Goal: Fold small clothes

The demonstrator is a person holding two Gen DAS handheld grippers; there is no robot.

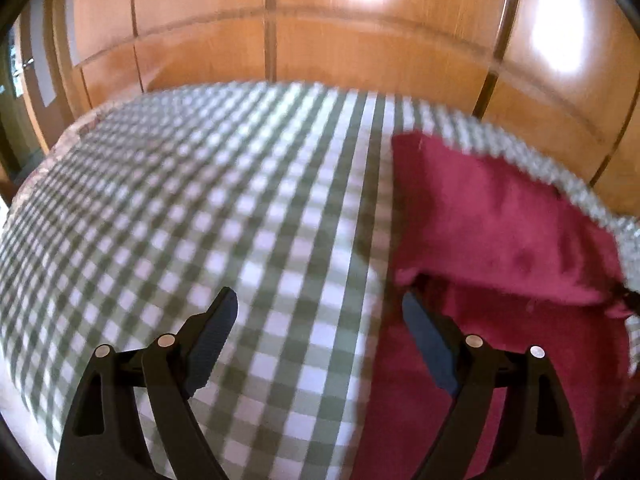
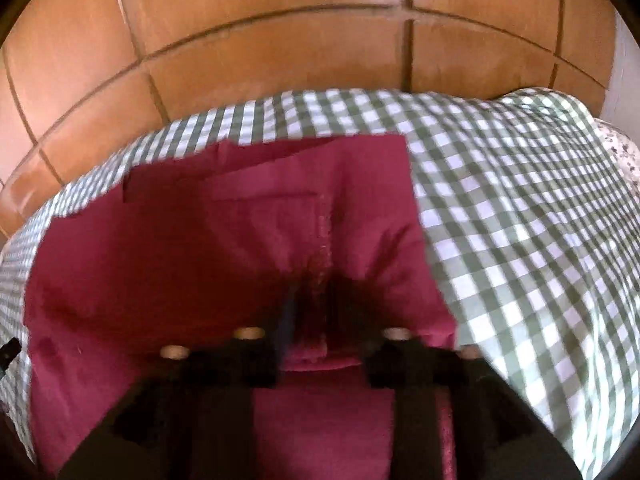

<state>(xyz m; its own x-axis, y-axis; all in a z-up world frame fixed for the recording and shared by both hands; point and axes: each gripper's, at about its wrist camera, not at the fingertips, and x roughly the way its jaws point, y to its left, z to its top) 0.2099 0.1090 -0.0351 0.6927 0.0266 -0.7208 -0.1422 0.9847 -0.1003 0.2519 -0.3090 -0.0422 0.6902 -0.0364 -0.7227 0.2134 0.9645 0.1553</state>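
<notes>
A dark red garment (image 1: 500,220) lies on a green-and-white checked cloth (image 1: 200,200), at the right in the left wrist view. My left gripper (image 1: 319,294) hangs open above the cloth, nothing between its fingers; its right finger (image 1: 428,340) is at the garment's left edge. In the blurred right wrist view the garment (image 2: 180,248) fills the middle, with folded layers at its far edge. My right gripper (image 2: 314,304) is low over it, jaws partly apart, a ridge of red fabric in the gap. The pads do not seem to press on it.
Wooden wardrobe doors (image 1: 320,40) stand close behind the far edge of the checked cloth (image 2: 520,220). Flowered fabric (image 2: 616,148) shows under the cloth at the far right. The cloth drops away at its far and left edges.
</notes>
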